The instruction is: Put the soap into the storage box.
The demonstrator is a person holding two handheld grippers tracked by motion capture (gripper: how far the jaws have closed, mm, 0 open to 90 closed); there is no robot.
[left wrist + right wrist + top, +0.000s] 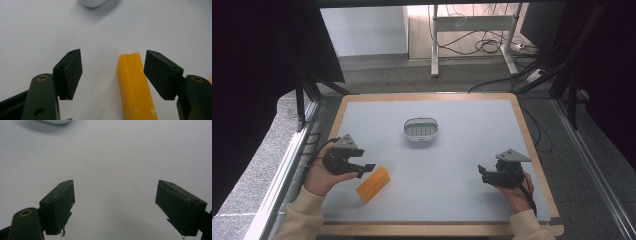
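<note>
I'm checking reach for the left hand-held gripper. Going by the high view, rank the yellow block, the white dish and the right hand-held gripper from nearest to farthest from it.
1. Yellow block: just right of the left hand-held gripper, between its open jaws.
2. White dish: farther back, mid-table.
3. Right hand-held gripper: across the table, near its right edge.

The high view looks from above, forward and down, on the whole worktop (432, 165). Each gripper view sits low, very near the surface, looking along its own jaws. All three views share the white dish (421, 130) far ahead.
</note>
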